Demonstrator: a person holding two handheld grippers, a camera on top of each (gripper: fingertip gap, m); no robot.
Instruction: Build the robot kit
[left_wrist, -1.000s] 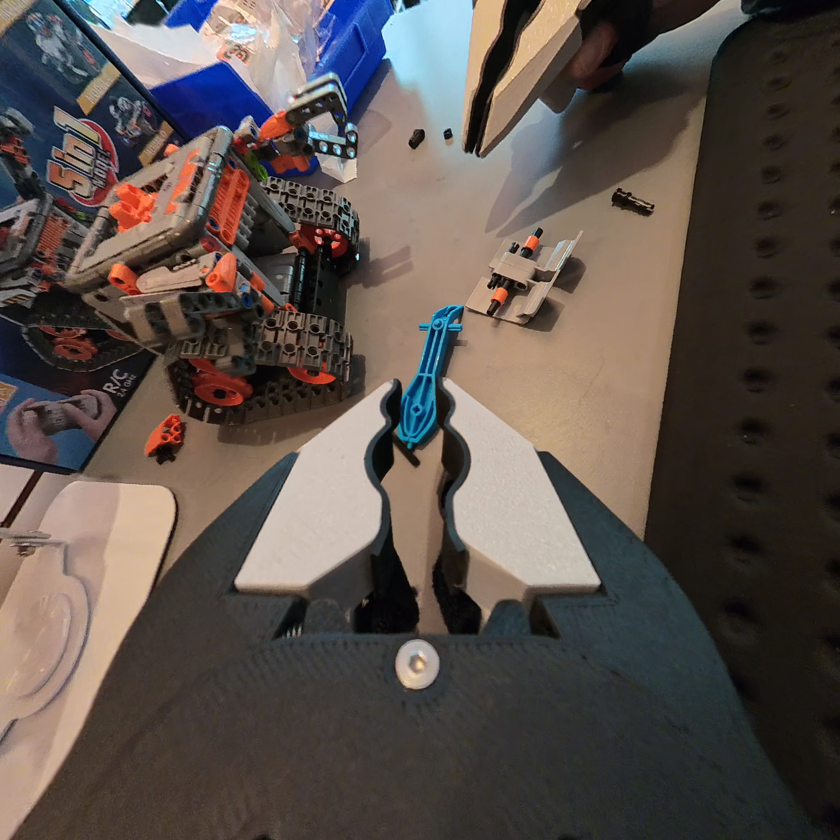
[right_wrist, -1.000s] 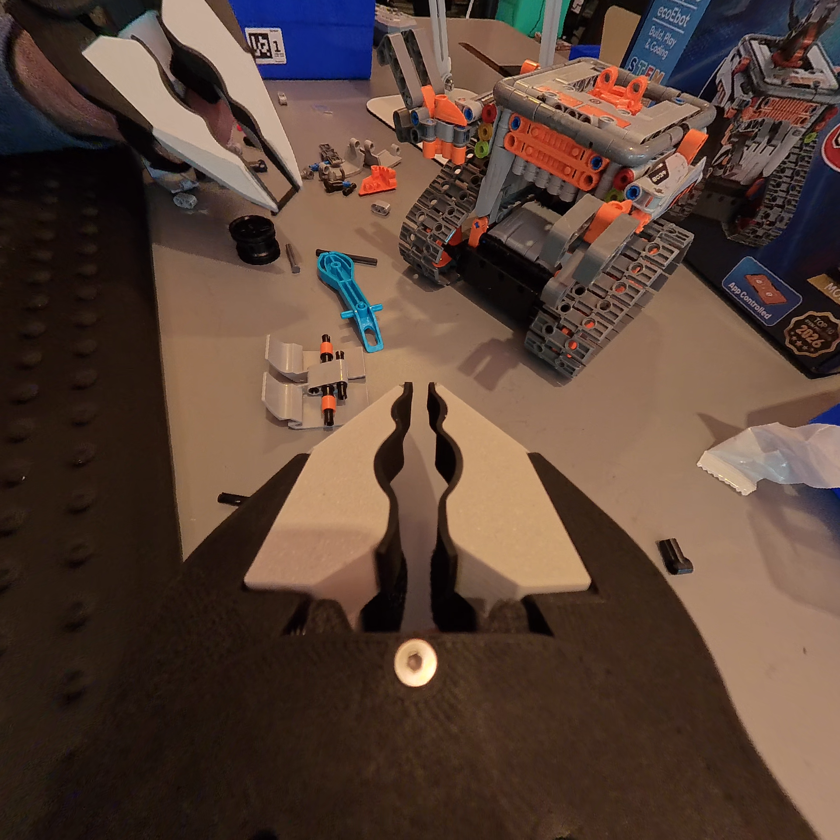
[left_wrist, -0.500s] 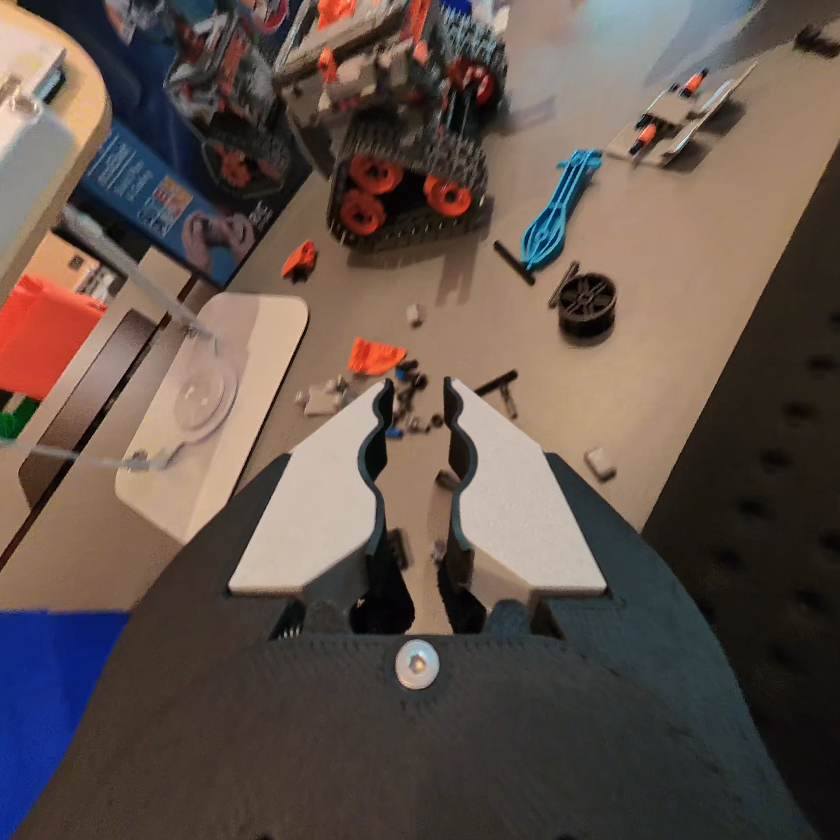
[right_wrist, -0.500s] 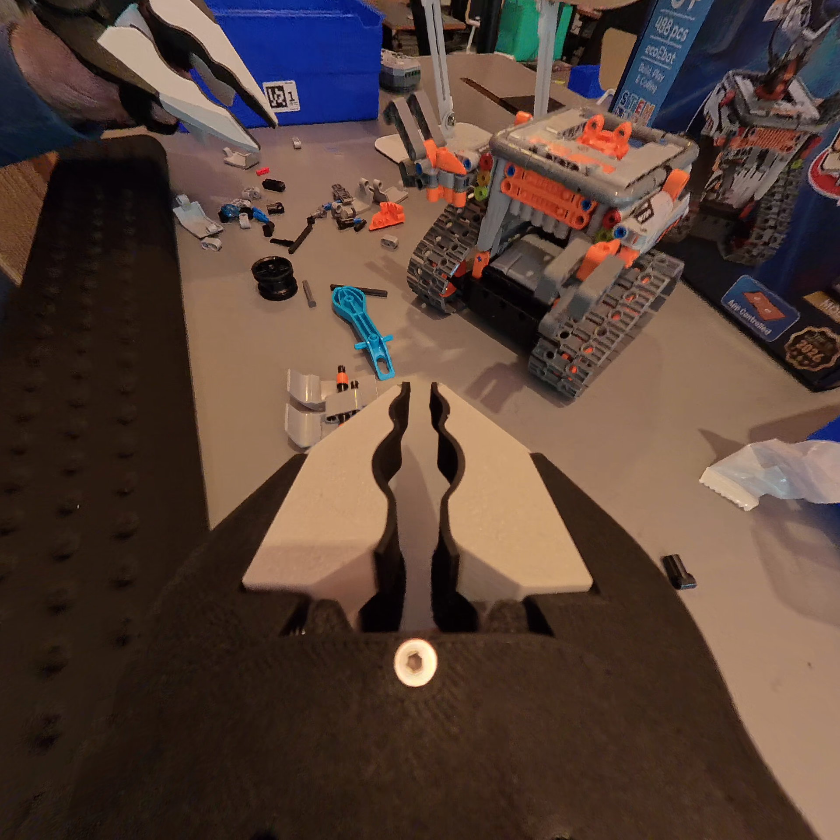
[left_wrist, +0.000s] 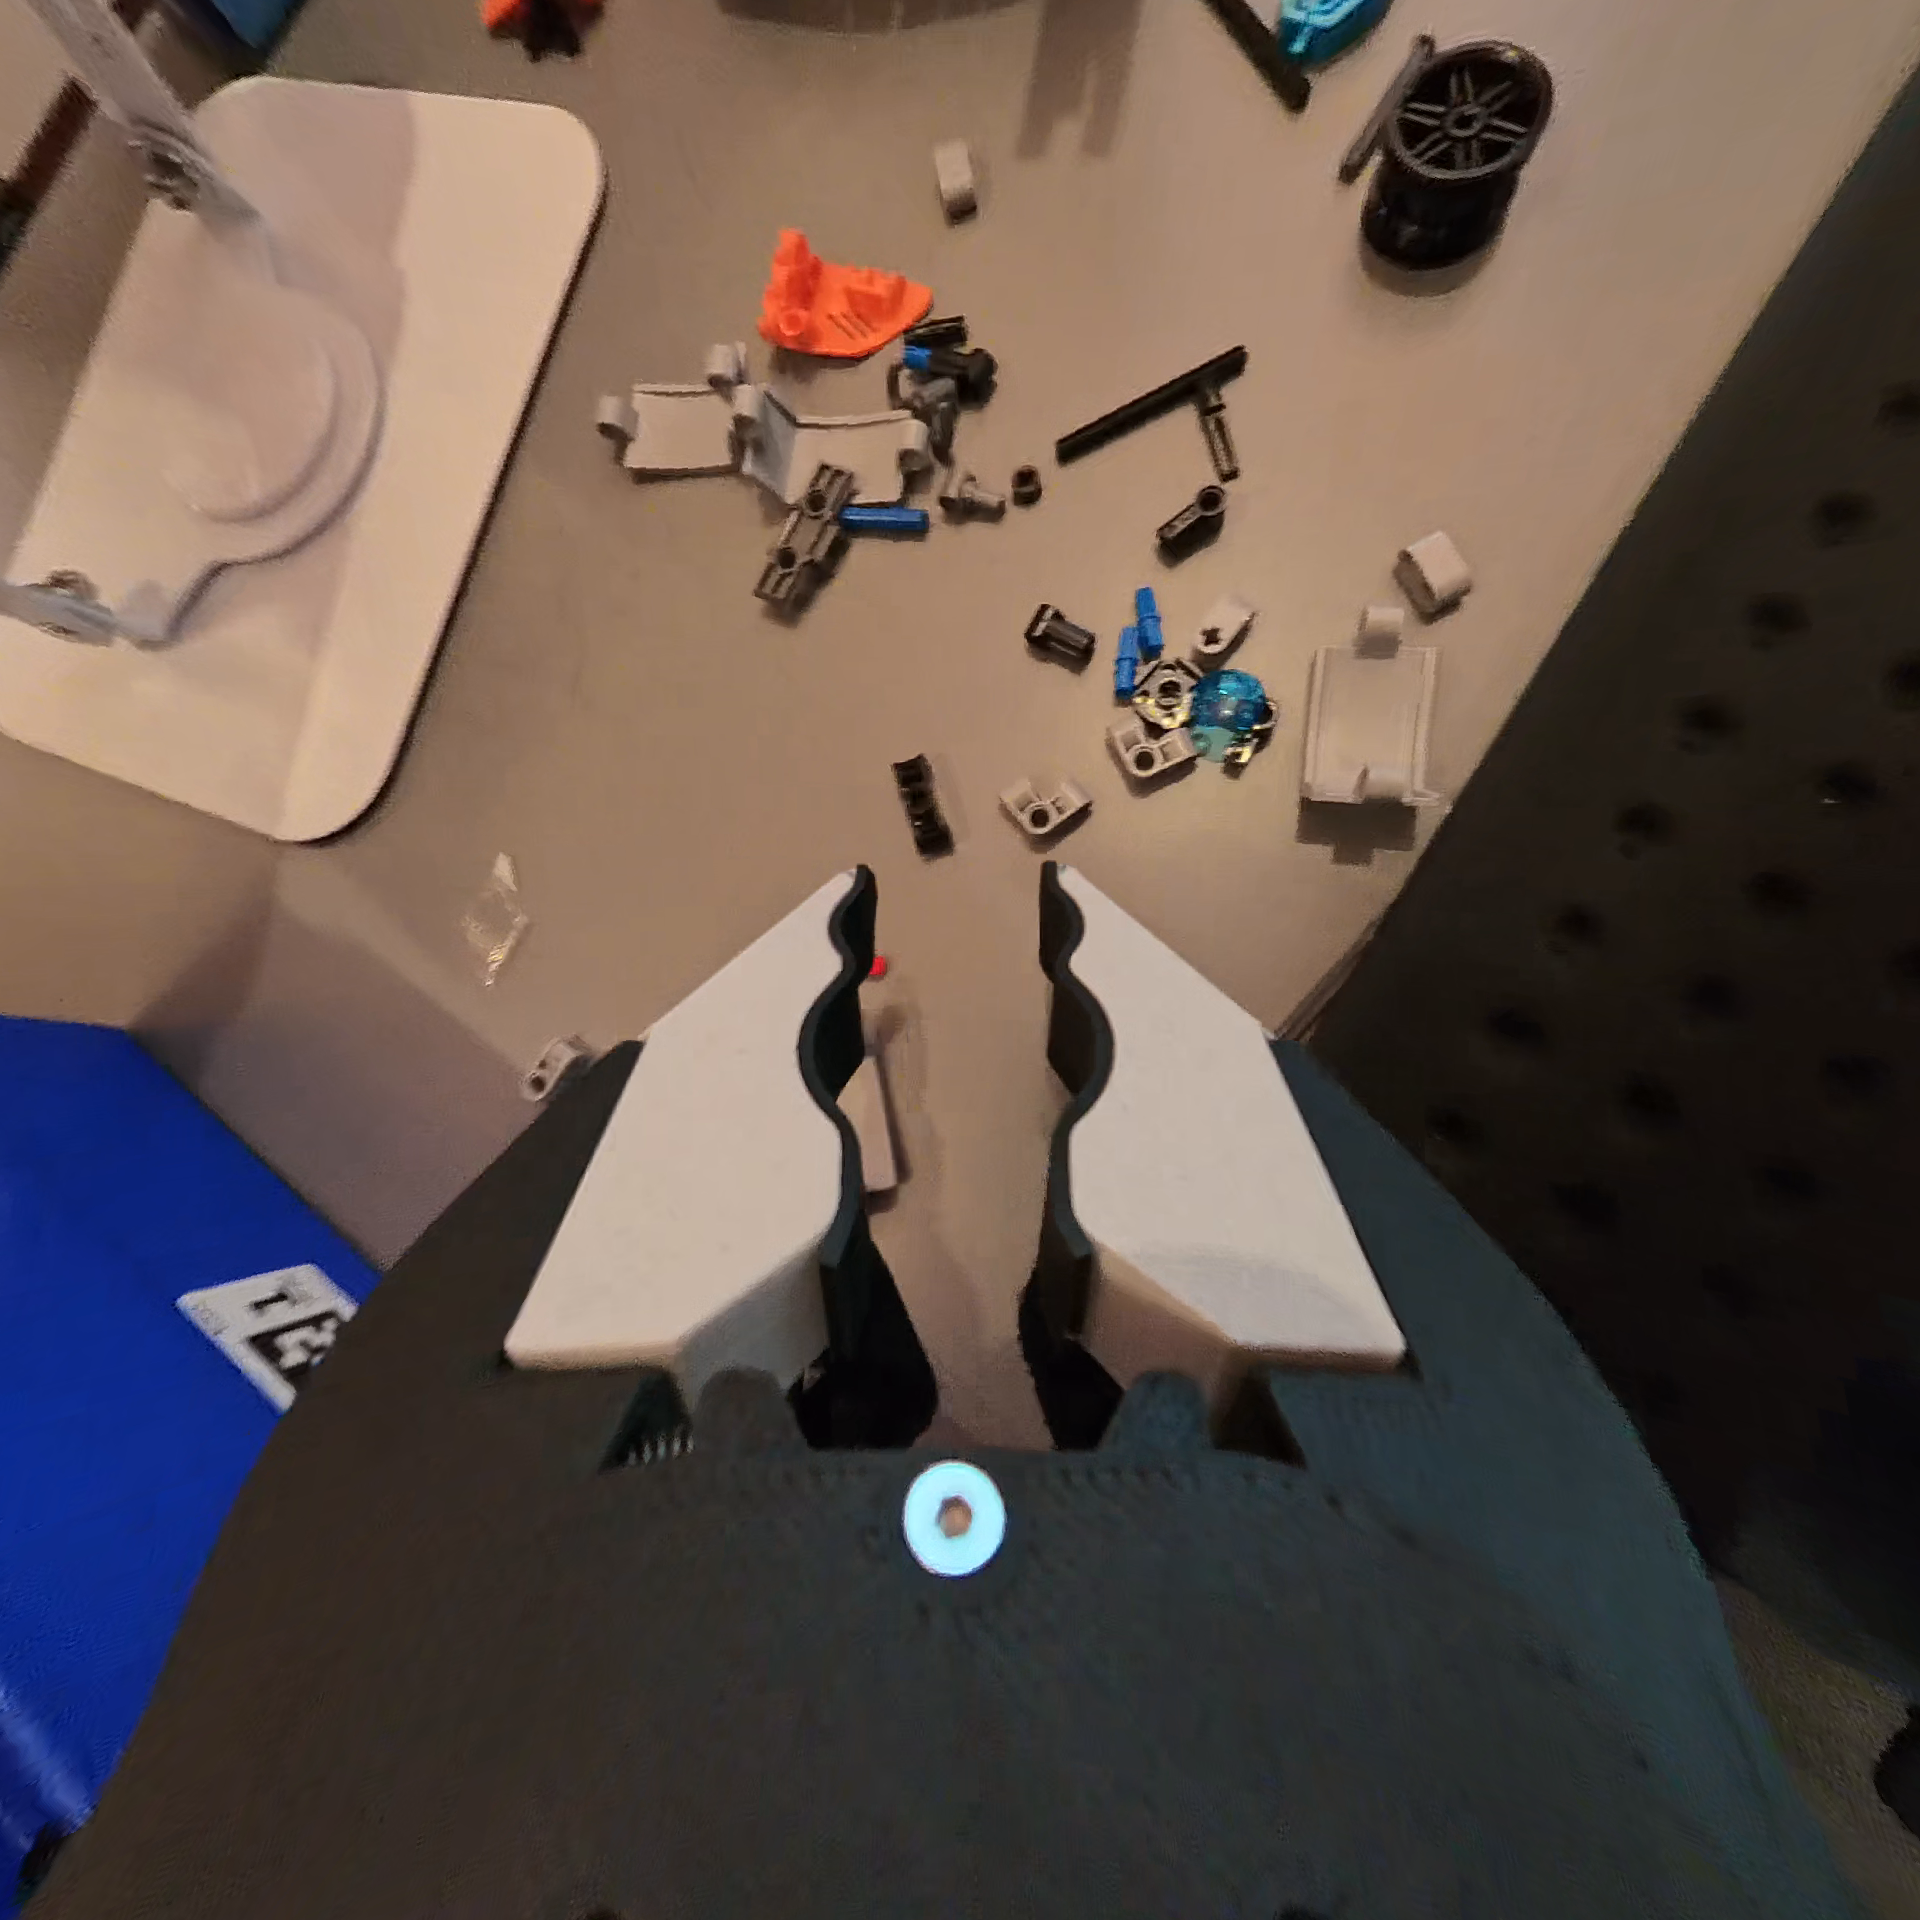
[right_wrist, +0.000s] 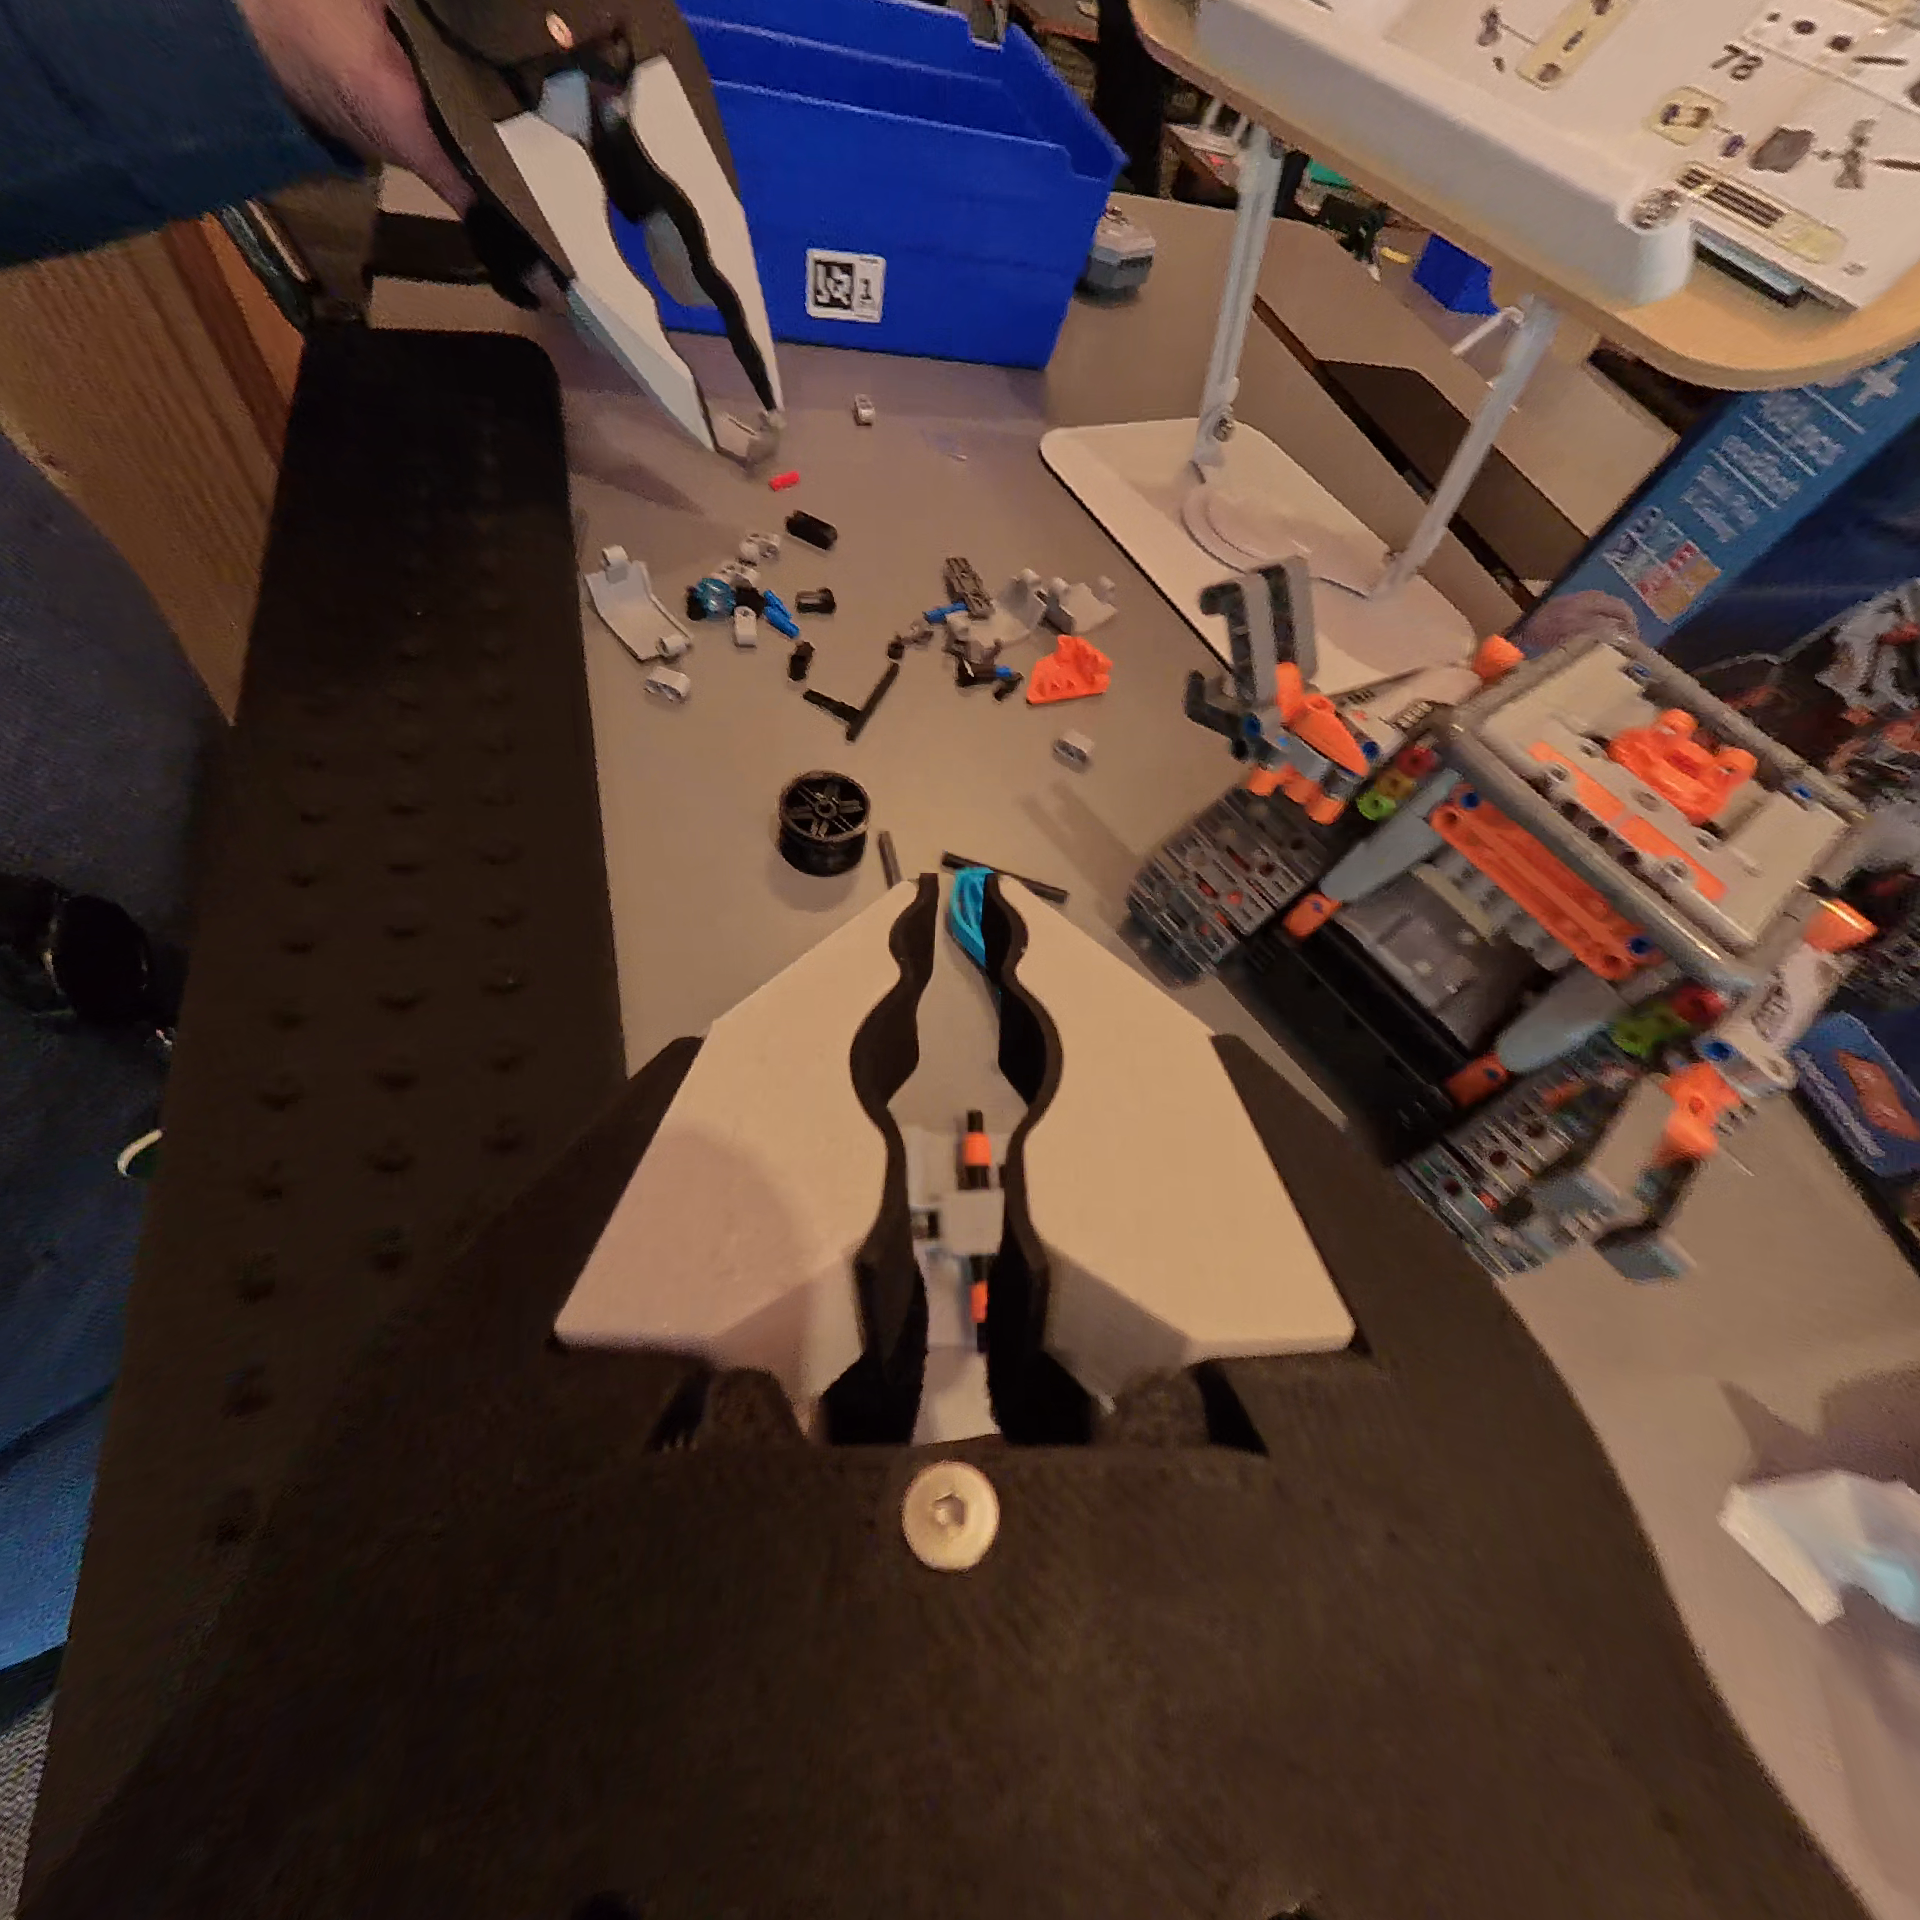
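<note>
My left gripper (left_wrist: 953, 878) is open and empty, low over the grey table. A small grey piece (left_wrist: 883, 1122) and a tiny red pin (left_wrist: 879, 966) lie between its fingers. In the right wrist view the left gripper (right_wrist: 746, 428) stands by the blue bin, tips around the grey piece (right_wrist: 744, 436). Several loose parts lie ahead: an orange piece (left_wrist: 831, 301), a grey panel (left_wrist: 1369, 727), a black wheel (left_wrist: 1455, 135). My right gripper (right_wrist: 956, 883) is shut and empty, above a grey assembly with orange pins (right_wrist: 966, 1205) and a blue tool (right_wrist: 971, 914).
A tracked grey-and-orange model (right_wrist: 1558, 935) stands right of my right gripper. A white stand base (right_wrist: 1174, 488) lies behind the loose parts, with a raised shelf above. A blue bin (right_wrist: 883, 208) is at the back. A black studded mat (right_wrist: 416, 727) runs along the left. The left gripper's tips are roughly 30 cm from the right gripper's. About 12 cm separates my right fingertips from the black wheel (left_wrist: 1455, 135). It turns up in the right wrist view (right_wrist: 820, 797) as well.
My left gripper has drawn back from the blue tool to the loose parts near the blue bin, and its jaws stand wider. My right gripper has moved forward over the grey assembly and blue tool.
</note>
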